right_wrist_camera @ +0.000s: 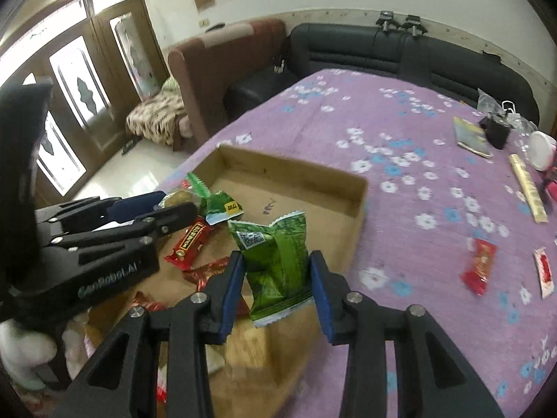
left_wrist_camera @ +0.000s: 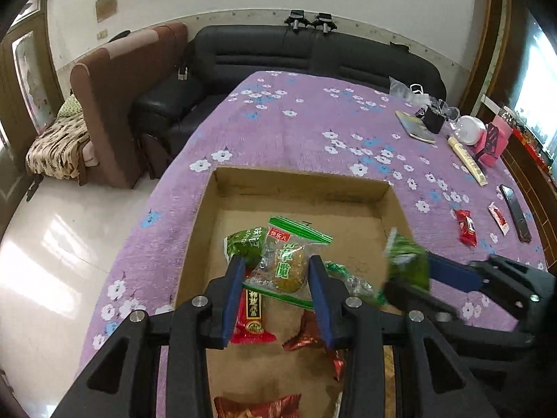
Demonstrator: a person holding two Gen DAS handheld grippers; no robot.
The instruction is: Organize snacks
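A shallow cardboard box (left_wrist_camera: 299,181) sits on the purple flowered tablecloth (left_wrist_camera: 313,122). My left gripper (left_wrist_camera: 276,268) is shut on a clear packet with a green label and a brown cake inside (left_wrist_camera: 287,264), held above the box. My right gripper (right_wrist_camera: 276,264) is shut on a green foil packet (right_wrist_camera: 275,261), over the box's right side (right_wrist_camera: 358,191). Each gripper shows in the other's view: the right gripper (left_wrist_camera: 417,275) with its green packet (left_wrist_camera: 407,261), the left gripper (right_wrist_camera: 170,209) with its clear packet (right_wrist_camera: 179,198). In the box lie a green packet (left_wrist_camera: 243,244), a red packet (left_wrist_camera: 250,320) and red-gold wrappers (left_wrist_camera: 303,336).
Right of the box on the cloth lie a red snack (left_wrist_camera: 464,226), a small red-and-white sachet (left_wrist_camera: 498,217) and a black phone (left_wrist_camera: 518,216). Farther back are a beige stick (left_wrist_camera: 468,162), a book (left_wrist_camera: 416,127), a white bowl (left_wrist_camera: 470,130) and a pink box (left_wrist_camera: 492,142). Sofas stand behind the table.
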